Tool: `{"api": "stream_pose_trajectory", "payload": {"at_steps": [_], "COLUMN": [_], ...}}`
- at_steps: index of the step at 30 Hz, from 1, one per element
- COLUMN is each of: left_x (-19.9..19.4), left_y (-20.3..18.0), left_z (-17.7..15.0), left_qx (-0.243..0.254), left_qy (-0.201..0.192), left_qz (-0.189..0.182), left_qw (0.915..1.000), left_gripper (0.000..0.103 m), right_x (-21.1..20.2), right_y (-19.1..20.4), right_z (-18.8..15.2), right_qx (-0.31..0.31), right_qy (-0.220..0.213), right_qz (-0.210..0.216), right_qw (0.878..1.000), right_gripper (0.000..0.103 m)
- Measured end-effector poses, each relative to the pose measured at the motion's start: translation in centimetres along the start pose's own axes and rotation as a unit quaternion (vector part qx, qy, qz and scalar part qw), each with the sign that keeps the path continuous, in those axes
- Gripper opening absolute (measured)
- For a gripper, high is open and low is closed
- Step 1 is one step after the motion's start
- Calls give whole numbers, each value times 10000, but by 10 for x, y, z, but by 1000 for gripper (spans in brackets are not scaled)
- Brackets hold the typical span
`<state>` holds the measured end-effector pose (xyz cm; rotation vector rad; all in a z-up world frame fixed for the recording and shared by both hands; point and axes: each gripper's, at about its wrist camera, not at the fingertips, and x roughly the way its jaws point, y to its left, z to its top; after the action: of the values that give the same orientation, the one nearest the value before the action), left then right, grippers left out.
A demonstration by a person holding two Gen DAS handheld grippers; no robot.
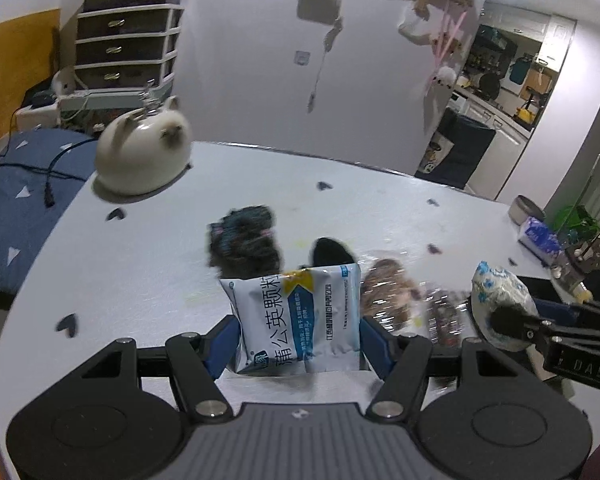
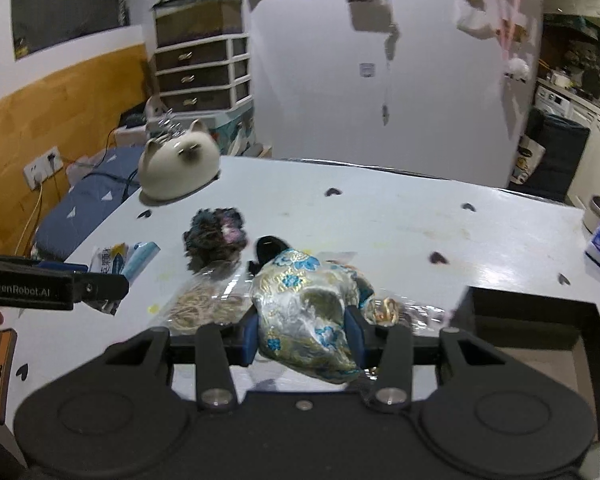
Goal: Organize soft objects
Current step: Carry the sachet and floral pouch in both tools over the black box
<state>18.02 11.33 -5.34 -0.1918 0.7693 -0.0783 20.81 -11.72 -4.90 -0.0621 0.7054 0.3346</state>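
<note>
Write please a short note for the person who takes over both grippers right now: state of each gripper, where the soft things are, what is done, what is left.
Left gripper: jaws shut on the white-and-blue printed foil sachet, held above the table.
Right gripper: jaws shut on the silver brocade pouch with blue flowers, also lifted.
On the white table with dark heart marks: dark fuzzy pom-pom, small black soft item, clear bag of tan rubber bands, another clear bag to the right.
The cream cat-shaped ceramic piece sits at the far left corner.
Done: two items picked up.
Left: place both, then sort the rest. The destination is not visible.
</note>
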Motion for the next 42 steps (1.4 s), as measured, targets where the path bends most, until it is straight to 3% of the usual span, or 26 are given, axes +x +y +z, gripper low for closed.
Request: {"api": "stream_pose_trajectory", "payload": {"at_steps": [11,24,29,35,42], "left_x": [19,63,85,114,129], "left_y": [-121,-248,-272,-277,-280], "left_z": [2,-11,-13,-24,-26], "left_qx": [107,433,321,-256,-385], "left_qy": [126,672,1055,1640,1697], "left_qz": [-406,-1115,-1362,-1430,-1200], "left_qw": [9990,9905,9845,9757,9774], "left_gripper": [66,66,66,67,74], "right_x": [-31,-44,-38,-30,-18], "right_y": [-112,-226,-245,-253,-250], "right_z": [-12,-44,-53,-62,-66], "right_qx": [163,319,305,182,-104], "right_qy": [122,324,467,629,718], "right_qz": [-140,-256,-163,2,11], "right_qw": [9997,9986,9983,9979,9974], "right_gripper": [44,44,44,44,44]}}
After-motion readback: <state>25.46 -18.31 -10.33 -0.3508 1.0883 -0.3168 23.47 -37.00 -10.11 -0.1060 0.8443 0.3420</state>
